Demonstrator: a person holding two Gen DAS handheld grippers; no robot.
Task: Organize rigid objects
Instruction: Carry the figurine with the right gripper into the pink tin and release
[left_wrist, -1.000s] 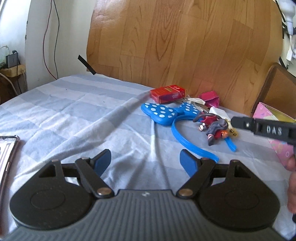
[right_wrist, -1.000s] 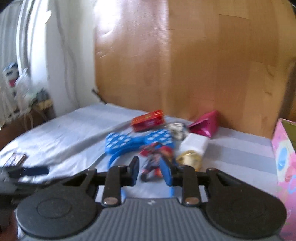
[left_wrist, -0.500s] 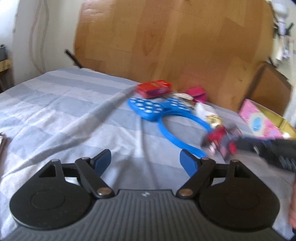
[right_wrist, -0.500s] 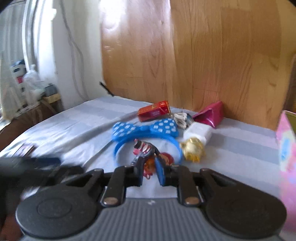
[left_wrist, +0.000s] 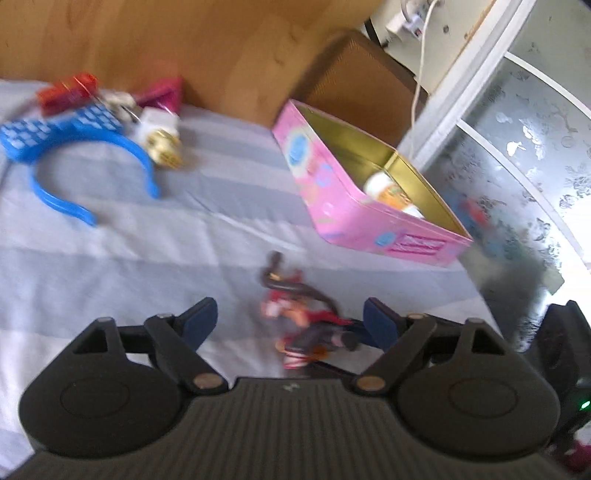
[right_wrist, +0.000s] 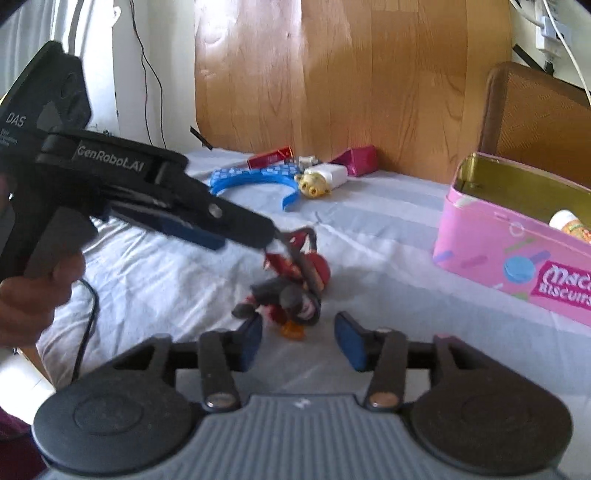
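**Toy figure lies on the bed between two hand-held grippers, short of the pink tin**

Seen from the right wrist, from left to right. At the left edge a person's hand grips the handle of the left hand-held gripper, which reaches in from the upper left. Its jaws are opening, and its tip sits at the upper edge of the toy figure; whether it touches the toy cannot be told. White writing on its black body reads "DAS" and "GenRobot.AI".

The toy figure, red and dark grey, lies on its side on the striped bed sheet at the centre of the frame. Just below it, the right hand-held gripper is released: its blue pads stand apart, still spreading, with nothing pressed between them.

Behind, at upper centre, lie a blue headband, a red box, a small gold toy and a dark pink pouch.

At the right stands an open pink tin with a gold lining. Its label reads "Mac" above "BISCUIT", both cut off by the frame edge. A small item already lies inside.

The step in hand appears to be moving the toy figure toward the tin. Next, one gripper would need to close on the figure, lift it and carry it right, over the tin's rim.
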